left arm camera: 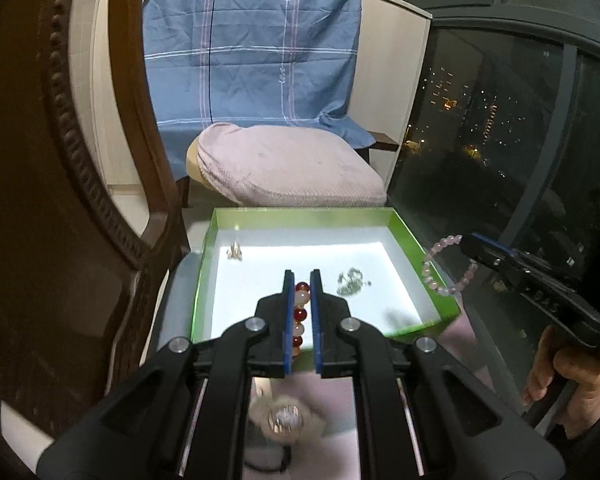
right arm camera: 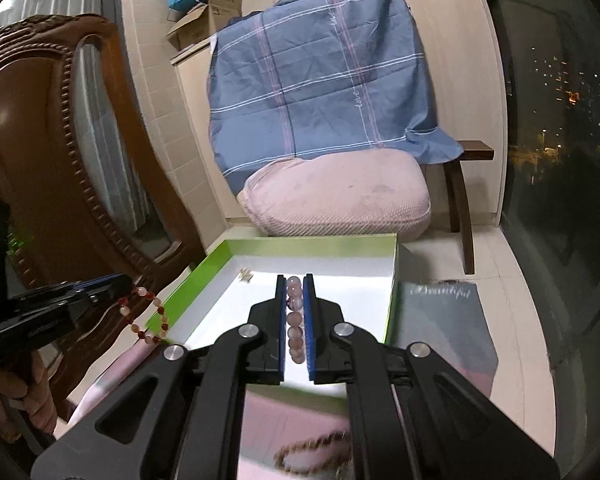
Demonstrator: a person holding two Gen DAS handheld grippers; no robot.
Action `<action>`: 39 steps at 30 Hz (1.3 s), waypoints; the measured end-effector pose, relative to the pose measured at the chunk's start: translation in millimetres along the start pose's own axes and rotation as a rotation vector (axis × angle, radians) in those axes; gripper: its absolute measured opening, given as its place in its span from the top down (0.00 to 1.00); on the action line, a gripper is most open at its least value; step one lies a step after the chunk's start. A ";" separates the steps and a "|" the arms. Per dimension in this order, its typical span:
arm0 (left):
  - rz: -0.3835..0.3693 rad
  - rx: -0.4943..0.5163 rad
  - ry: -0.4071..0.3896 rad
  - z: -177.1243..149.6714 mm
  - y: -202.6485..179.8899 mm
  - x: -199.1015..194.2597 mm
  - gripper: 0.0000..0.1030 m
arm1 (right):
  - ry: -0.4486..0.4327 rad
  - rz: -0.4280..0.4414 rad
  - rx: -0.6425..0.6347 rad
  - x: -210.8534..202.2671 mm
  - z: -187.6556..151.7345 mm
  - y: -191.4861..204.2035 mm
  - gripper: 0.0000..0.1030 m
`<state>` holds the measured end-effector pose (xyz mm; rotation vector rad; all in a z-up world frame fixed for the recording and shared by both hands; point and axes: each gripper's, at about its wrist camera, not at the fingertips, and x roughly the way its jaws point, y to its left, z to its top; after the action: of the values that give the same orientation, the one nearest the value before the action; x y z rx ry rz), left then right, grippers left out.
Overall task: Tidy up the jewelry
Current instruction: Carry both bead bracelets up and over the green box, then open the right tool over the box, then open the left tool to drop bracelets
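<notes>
Here each claw pinches a bracelet over the green box (left arm camera: 216, 232), the left claw (left arm camera: 301, 280) a red-and-white bracelet (left arm camera: 300, 312) at 6 o'clock, the right claw (right arm camera: 292, 284) a pink bracelet (right arm camera: 294, 320) at 3 o'clock near the rim, where I judge a dangling loop could snag or drop outside.

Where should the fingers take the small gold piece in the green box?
The gold piece lies flat near the box's far left corner. Probably come from above, fingers straddling its narrow width; the close walls leave little room from the side. Its exact shape is too small to tell.
</notes>
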<state>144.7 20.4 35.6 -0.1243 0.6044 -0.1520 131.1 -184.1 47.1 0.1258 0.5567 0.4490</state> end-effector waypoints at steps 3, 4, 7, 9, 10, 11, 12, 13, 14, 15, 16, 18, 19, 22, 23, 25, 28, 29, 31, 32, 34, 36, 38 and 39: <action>-0.008 -0.011 -0.009 4.4 1.1 3.8 0.92 | -0.006 -0.015 0.018 19.1 10.6 -8.1 0.92; -0.009 -0.011 -0.011 3.5 1.6 3.5 0.92 | -0.006 -0.019 0.024 26.3 15.1 -10.5 0.92; -0.008 -0.013 -0.002 0.8 2.5 3.7 0.92 | -0.024 -0.030 0.029 44.8 27.8 -13.4 0.92; -0.006 -0.014 -0.001 0.3 2.1 3.2 0.92 | -0.031 -0.045 0.028 56.3 35.0 -13.9 0.92; -0.005 -0.013 -0.001 -0.2 2.4 1.8 0.92 | -0.041 -0.064 0.030 64.3 38.4 -16.0 0.92; -0.001 -0.011 -0.003 -1.1 3.2 0.2 0.92 | -0.048 -0.069 0.034 69.7 40.0 -17.7 0.91; 0.002 -0.011 -0.003 -1.5 4.5 -0.2 0.92 | -0.053 -0.068 0.037 74.2 40.8 -18.9 0.76; 0.004 -0.012 0.002 -2.5 6.4 -0.2 0.92 | -0.053 -0.084 0.039 77.9 40.6 -19.8 0.45; 0.007 -0.013 0.006 -2.7 8.0 0.4 0.92 | -0.060 -0.111 0.046 77.4 39.9 -20.7 0.33; 0.010 -0.015 0.009 -3.7 9.9 0.1 0.92 | -0.087 -0.132 0.060 72.1 38.6 -22.1 0.25; 0.013 -0.018 0.012 -4.7 12.2 0.1 0.92 | -0.118 -0.141 0.078 64.3 37.5 -23.3 0.22; 0.018 -0.022 0.015 -6.3 14.9 -0.2 0.92 | -0.122 -0.147 0.086 53.7 36.4 -23.6 0.21; 0.019 -0.024 0.017 -6.8 15.8 -0.7 0.92 | -0.117 -0.151 0.081 46.6 35.0 -23.0 0.21; 0.020 -0.018 0.023 -7.9 14.7 0.2 0.92 | -0.104 -0.155 0.096 20.1 23.9 -26.4 0.21; 0.020 -0.011 0.025 -8.7 13.4 -0.2 0.92 | -0.098 -0.158 0.106 13.0 19.3 -27.9 0.20; 0.022 0.002 0.032 -9.4 10.4 0.7 0.92 | -0.078 -0.194 0.128 -7.9 10.2 -36.0 0.18; 0.014 -0.010 0.038 -6.4 8.7 1.7 0.92 | -0.094 -0.210 0.177 -40.9 -3.1 -49.4 0.17; 0.013 -0.013 0.041 -4.9 8.2 3.5 0.92 | -0.106 -0.217 0.199 -55.9 -9.5 -56.2 0.16; 0.016 -0.012 0.043 -1.4 5.1 7.0 0.92 | -0.125 -0.230 0.236 -75.4 -17.4 -65.6 0.15; 0.014 -0.012 0.049 2.1 2.7 10.1 0.92 | -0.138 -0.228 0.264 -85.0 -20.8 -71.6 0.15; 0.012 -0.006 0.059 8.4 -1.6 16.6 0.92 | -0.152 -0.203 0.293 -93.3 -21.2 -78.9 0.14; 0.026 0.014 0.063 15.4 -7.0 23.2 0.92 | -0.154 -0.187 0.273 -95.0 -20.3 -80.5 0.14; 0.040 0.028 0.075 24.0 -11.0 31.9 0.92 | -0.161 -0.168 0.256 -93.6 -19.6 -78.9 0.14; 0.040 0.030 0.083 26.9 -12.8 35.4 0.92 | -0.161 -0.157 0.257 -92.3 -19.3 -77.9 0.14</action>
<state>187.5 3.5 40.0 -0.0772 0.6867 -0.1278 80.4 -295.0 57.0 0.3583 0.4602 0.2109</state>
